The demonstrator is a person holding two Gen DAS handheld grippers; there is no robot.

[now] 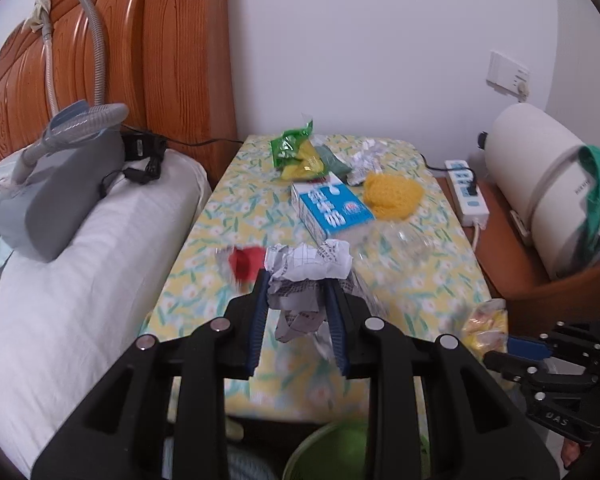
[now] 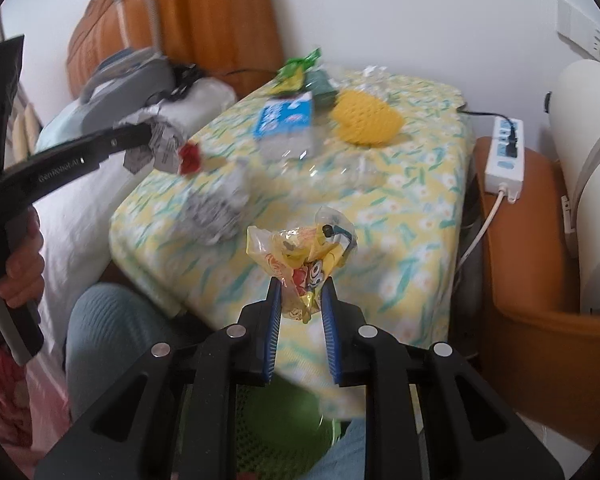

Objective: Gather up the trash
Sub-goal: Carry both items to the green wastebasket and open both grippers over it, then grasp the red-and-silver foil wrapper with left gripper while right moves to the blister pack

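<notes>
Left wrist view: crumpled paper (image 1: 306, 276) sits clamped in the left gripper (image 1: 298, 300), above the near edge of the floral table (image 1: 228, 200). Right gripper (image 2: 302, 300) pinches a yellow wrapper (image 2: 304, 256) — green bin (image 2: 276, 416) below, blue box (image 1: 332, 210) farther back.

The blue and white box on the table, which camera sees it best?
The left wrist view: there the blue and white box looks sharp and its printed top faces the camera. In the right wrist view the box is farther off and blurred, so the print cannot be read.
</notes>
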